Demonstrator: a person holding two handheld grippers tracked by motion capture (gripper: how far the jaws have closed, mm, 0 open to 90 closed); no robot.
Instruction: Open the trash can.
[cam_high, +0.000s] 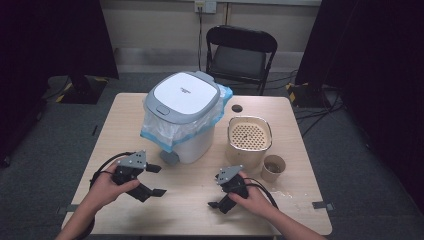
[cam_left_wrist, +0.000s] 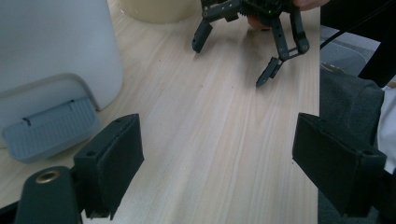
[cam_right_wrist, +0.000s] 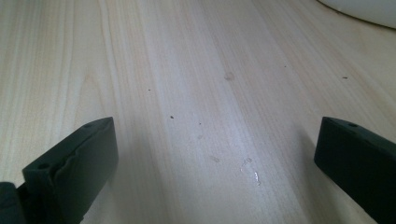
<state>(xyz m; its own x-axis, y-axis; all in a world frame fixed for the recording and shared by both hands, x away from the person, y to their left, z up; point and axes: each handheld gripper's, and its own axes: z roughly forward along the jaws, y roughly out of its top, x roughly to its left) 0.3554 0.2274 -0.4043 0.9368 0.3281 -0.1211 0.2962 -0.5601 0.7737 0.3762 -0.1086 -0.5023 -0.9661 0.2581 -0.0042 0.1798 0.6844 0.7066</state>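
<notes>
Desk (cam_high: 200, 200): one, light wood, carrying everything below; its far corners and near edge are visible in the high view.
Chair (cam_high: 241, 55): one black folding chair, standing behind the desk's far edge, its legs partly hidden by the bin.
Bin (cam_high: 182, 117): one white pedal bin with a grey lid, closed, standing at the desk's middle left; a pale blue liner bag hangs out under the lid; its grey foot pedal (cam_left_wrist: 49, 128) faces the person.
Strainer tub (cam_high: 249, 140): one cream tub with a perforated insert, right of the bin and apart from it.
Paper cup (cam_high: 273, 168): one brown cup, just beside the tub on its near right; its contents are too small to make out.
Dark disc (cam_high: 237, 108): one small round object near the desk's far edge; what it is cannot be told.
Left gripper (cam_high: 152, 180): one, held in the person's left hand (cam_high: 107, 187) at the near left; its fingers are spread wide with nothing between them, just over bare wood near the pedal.
Right gripper (cam_high: 216, 190): one, held in the right hand (cam_high: 252, 197) at the near right; its fingers are likewise wide apart and empty, above bare wood.
Wet spot (cam_right_wrist: 252, 170): one small shiny smear on the wood between the right gripper's fingers.
Cut off: the forearms leave the high view at the bottom edge.
</notes>
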